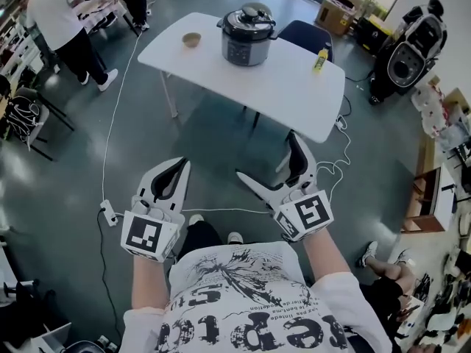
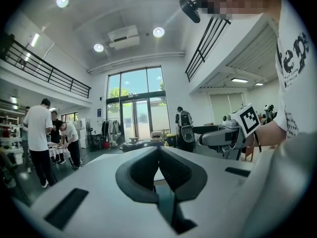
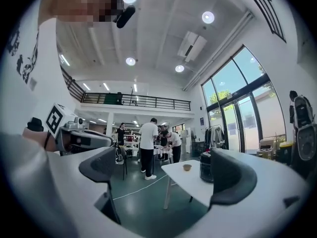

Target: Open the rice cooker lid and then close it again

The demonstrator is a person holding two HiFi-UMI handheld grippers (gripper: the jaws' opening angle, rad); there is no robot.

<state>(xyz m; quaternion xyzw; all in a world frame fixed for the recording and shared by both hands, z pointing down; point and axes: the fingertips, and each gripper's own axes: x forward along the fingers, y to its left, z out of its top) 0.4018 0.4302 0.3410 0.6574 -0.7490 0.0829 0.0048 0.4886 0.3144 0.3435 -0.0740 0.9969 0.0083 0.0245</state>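
Note:
A dark rice cooker (image 1: 246, 35) with its lid down stands at the far side of a white table (image 1: 294, 87), well ahead of both grippers. In the right gripper view the rice cooker (image 3: 205, 166) shows small beyond the jaws. My left gripper (image 1: 176, 169) hangs over the floor in front of the person, shut with nothing in it; in its own view the left gripper (image 2: 159, 150) has its pads meeting. Beside it my right gripper (image 1: 268, 160) stands open and empty, jaws wide, and the right gripper (image 3: 166, 170) frames the table.
A small brown bowl (image 1: 191, 40) and a yellow bottle (image 1: 321, 59) also stand on the table. A dark chair (image 1: 305, 35) is behind it. A white cable (image 1: 118, 101) runs across the floor. People (image 1: 66, 20) stand at the far left. Boxes and gear line the right side.

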